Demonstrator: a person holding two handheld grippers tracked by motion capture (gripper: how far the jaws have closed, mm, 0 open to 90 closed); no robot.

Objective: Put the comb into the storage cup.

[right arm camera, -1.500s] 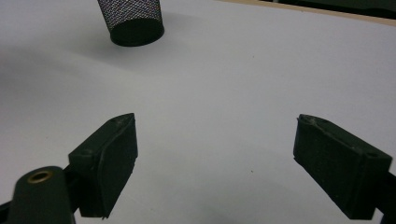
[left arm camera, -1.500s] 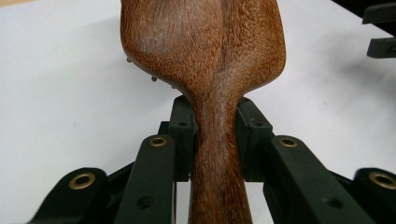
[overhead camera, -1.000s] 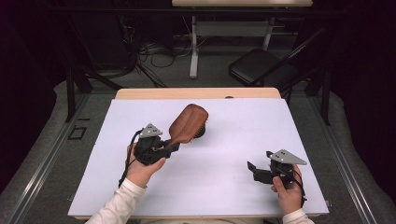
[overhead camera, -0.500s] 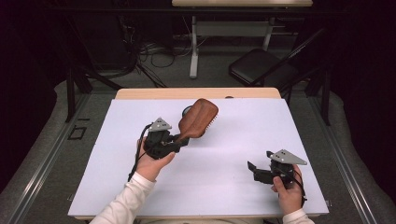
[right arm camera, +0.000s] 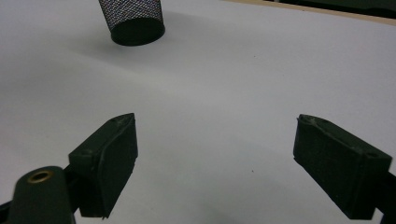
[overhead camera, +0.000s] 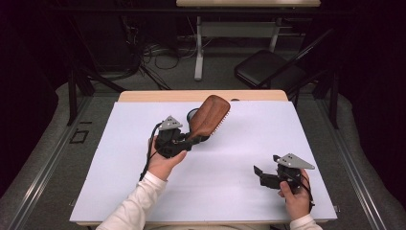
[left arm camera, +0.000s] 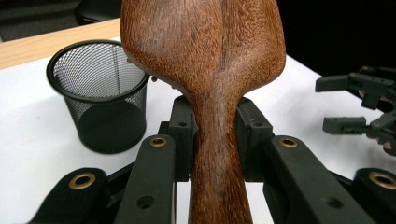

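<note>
Left gripper [overhead camera: 194, 140] clamped on brush [overhead camera: 209, 116] handle, beside mesh cup [left arm camera: 99, 95] — right gripper [overhead camera: 261, 175] wide open, holding nothing

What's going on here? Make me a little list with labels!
Held thing: wooden hairbrush, lifted off the table
Who holds it: left gripper, jaws clamped on the brush's handle
Other gripper: right gripper, jaws open, nothing between them
Nearby: black mesh cup, upright and empty, standing beside the brush
Surface: white table
Likely next: maybe the brush goes into the cup
</note>
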